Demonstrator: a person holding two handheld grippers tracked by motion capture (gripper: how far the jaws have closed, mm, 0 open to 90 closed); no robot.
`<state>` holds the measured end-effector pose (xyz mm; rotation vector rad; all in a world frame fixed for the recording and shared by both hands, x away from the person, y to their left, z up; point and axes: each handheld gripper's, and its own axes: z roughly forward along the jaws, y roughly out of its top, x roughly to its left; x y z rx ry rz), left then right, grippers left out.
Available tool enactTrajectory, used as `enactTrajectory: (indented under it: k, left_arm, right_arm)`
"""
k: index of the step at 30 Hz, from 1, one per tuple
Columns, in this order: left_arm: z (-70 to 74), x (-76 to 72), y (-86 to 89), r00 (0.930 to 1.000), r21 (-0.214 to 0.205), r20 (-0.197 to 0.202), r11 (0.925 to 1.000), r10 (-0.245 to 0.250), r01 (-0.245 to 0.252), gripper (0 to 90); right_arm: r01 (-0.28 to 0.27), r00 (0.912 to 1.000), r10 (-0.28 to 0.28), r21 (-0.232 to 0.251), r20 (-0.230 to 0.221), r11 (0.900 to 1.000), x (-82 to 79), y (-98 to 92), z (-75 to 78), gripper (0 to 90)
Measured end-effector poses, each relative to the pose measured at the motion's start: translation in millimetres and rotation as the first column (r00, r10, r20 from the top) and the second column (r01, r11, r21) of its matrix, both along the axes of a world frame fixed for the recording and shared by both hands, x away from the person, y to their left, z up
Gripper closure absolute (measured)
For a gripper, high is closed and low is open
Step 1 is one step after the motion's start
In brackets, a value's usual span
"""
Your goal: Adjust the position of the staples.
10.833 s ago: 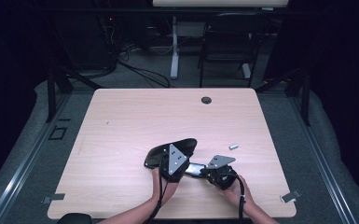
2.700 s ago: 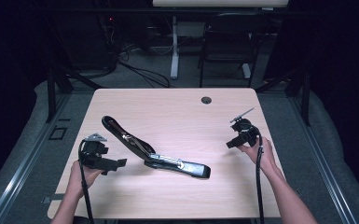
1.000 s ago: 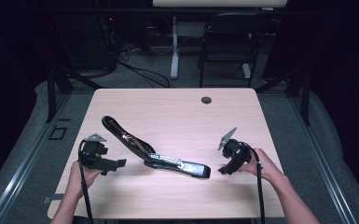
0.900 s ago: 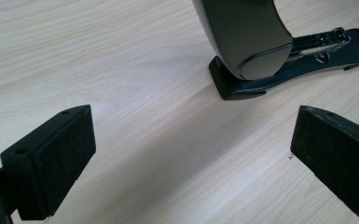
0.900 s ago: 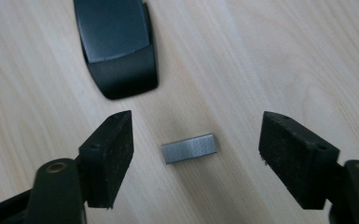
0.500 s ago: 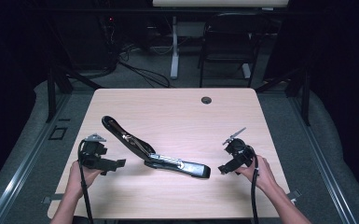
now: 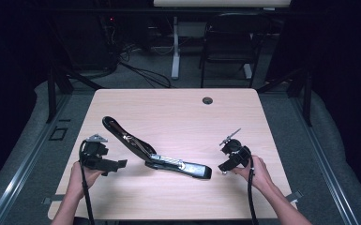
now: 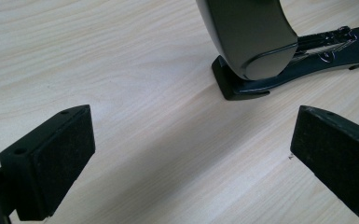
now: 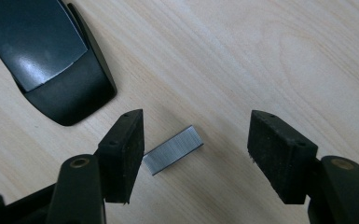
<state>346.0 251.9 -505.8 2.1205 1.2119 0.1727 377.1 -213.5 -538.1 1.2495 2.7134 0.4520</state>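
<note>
A: Which step do you judge this to be?

B: Picking up staples to reload. The long black stapler (image 7: 155, 153) lies swung open along the middle of the pale wood-grain tabletop (image 7: 178, 112), its top arm raised toward the upper left of the high view and its base running to the lower right. The right tool (image 9: 196, 154) stands spread over a small silvery strip of staples (image 9: 172, 150) lying flat on the wood, which it has not gripped.

A: And the left one?

B: The left tool (image 7: 116, 164), at the lower left of the high view, is released too, holding nothing. It hangs just short of the stapler's raised arm.

A: What does the next move call for?

B: As I read it, the right tool needs centring. In the right gripper view the strip sits right beside the left pad (image 9: 123, 154), possibly touching it, with a wide gap to the other pad. It should shift so the strip lies midway, drop low and close gently, since the strip is thin and flat against the wood. The left tool will probably need to steady the stapler.

A: What does one view give that another lacks?

B: The right gripper view makes the strip plain, along with the stapler's rounded black end at its upper left. The high view (image 7: 229, 165) gives the layout: the two tools well apart, the stapler between them. The left gripper view (image 8: 191, 158) shows the stapler's curved arm (image 8: 251, 37) looming above its base at the upper right.
</note>
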Motion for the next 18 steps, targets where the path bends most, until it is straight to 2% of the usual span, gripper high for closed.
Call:
enactTrajectory:
  k: [6,15,18]
  left_arm:
    - [-0.1,0.2,-0.3,1.0,0.002,-0.001,1.0,-0.004,0.005,0.0]
    - [-0.5,0.1,-0.4,1.0,0.002,-0.003,1.0,-0.005,0.005,0.0]
    - [-0.4,0.0,-0.3,1.0,0.002,-0.003,1.0,-0.005,0.005,0.0]
  right_arm:
    - [0.005,1.0,-0.005,-0.001,-0.006,1.0,-1.1,3.8,-5.0,38.7]
    - [-0.01,0.9998,0.009,-0.048,-0.018,0.9988,-0.1,1.3,-6.2,40.8]
    - [0.001,0.9998,-0.002,-0.05,-0.018,0.9988,-0.5,-0.5,-6.9,41.2]
